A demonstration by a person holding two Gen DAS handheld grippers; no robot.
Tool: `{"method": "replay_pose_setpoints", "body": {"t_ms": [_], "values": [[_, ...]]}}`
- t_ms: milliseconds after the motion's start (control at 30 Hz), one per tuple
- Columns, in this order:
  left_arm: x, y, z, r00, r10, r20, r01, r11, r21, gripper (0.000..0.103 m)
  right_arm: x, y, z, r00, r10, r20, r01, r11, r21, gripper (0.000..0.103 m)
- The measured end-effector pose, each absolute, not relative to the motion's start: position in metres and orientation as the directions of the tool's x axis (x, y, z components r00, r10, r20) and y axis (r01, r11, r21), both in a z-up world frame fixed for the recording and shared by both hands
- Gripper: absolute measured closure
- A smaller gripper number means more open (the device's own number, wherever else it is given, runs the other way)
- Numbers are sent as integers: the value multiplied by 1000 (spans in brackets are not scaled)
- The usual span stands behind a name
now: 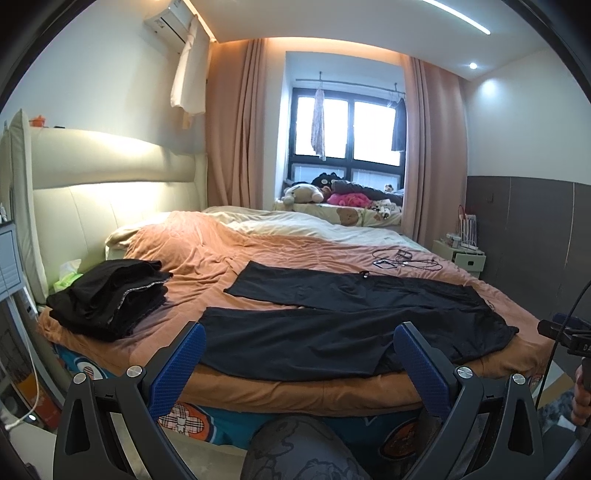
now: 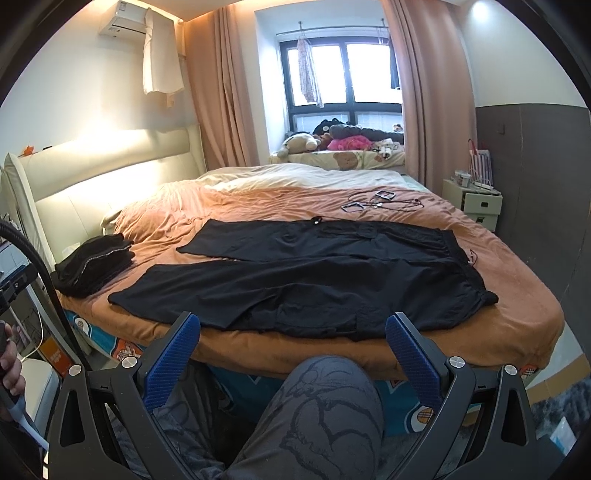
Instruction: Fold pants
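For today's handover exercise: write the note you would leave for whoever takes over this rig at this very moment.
Left gripper: open, empty, short of the bed edge.
Right gripper: open, empty, likewise.
Long black fabric pants: spread flat on the orange bedspread, legs apart, hems left, waistband right.
Pile of folded black clothes: left, near the cream padded headboard.
Done: pants laid out.
Left: every fold; probably start leg over leg.

Mixed lighting, both fisheye views — blown-out daylight at the window, warm cove glow washing the headboard, ceiling strip light glaring — focus sharp mid-frame, black pants losing detail, edges strongly bowed with dark circular vignetting.
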State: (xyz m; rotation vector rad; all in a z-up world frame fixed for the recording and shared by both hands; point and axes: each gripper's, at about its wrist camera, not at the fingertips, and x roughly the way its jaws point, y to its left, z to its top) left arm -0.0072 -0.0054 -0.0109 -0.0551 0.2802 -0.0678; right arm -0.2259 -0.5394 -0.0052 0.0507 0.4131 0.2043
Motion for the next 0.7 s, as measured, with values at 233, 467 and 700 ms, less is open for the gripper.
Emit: {"method": "replay_pose_setpoints", "body": {"t_ms": [233, 467, 700], "values": [[-8, -6, -11, 957, -80, -279, 64, 996, -66, 0, -226, -541, -3, 895, 214, -392, -192, 977, 95, 2], [-7, -2, -12, 955, -81, -285, 62, 995, -75, 0, -226, -544, -5, 894, 209, -395, -184, 978, 102, 2], [-3, 4, -12, 953, -82, -292, 59, 995, -87, 0, -227, -544, -3, 898, 203, -391, -177, 979, 100, 2]]}}
